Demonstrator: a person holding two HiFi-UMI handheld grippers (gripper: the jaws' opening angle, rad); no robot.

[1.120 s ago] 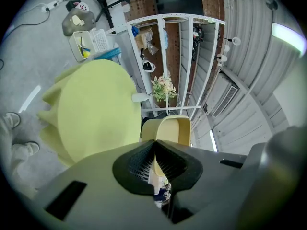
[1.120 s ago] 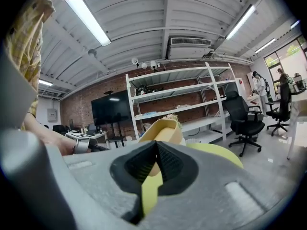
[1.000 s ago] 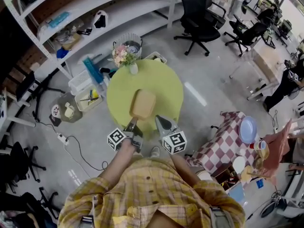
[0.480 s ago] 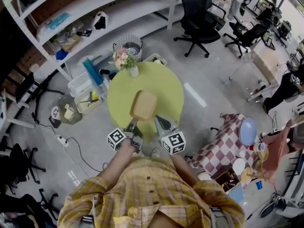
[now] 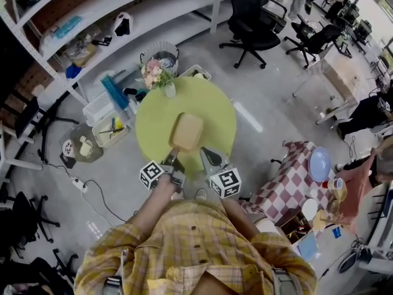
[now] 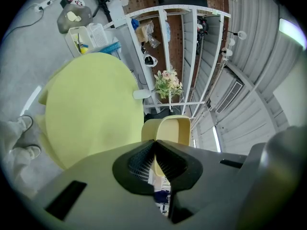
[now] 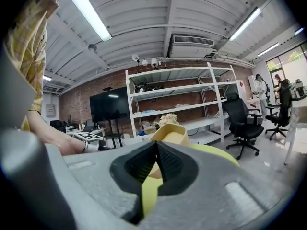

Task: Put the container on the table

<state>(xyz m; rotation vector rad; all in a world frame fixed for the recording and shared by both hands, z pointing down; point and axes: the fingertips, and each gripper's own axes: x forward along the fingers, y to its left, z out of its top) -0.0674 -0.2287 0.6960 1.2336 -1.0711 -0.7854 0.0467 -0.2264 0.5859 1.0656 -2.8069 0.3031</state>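
A pale tan rectangular container point(image 5: 186, 131) sits over the middle of the round yellow-green table point(image 5: 209, 103); whether it rests on the top or hangs just above it cannot be told. My left gripper point(image 5: 174, 160) is shut on its near left rim. In the left gripper view the container point(image 6: 175, 128) runs straight into the shut left gripper point(image 6: 154, 143). My right gripper point(image 5: 206, 154) stands at the near right corner. In the right gripper view the container point(image 7: 171, 131) rises just beyond the right gripper point(image 7: 156, 143), whose jaws are closed with the rim between them.
A vase of flowers point(image 5: 156, 74) stands at the table's far left edge. Plastic crates point(image 5: 110, 118) and a wire basket point(image 5: 163, 55) lie on the floor to the left, before white shelving point(image 5: 110, 11). An office chair point(image 5: 252, 23) is behind, and a checkered table point(image 5: 288, 183) to the right.
The head view has shifted slightly. Both grippers and the container keep nearly the same place over the table.
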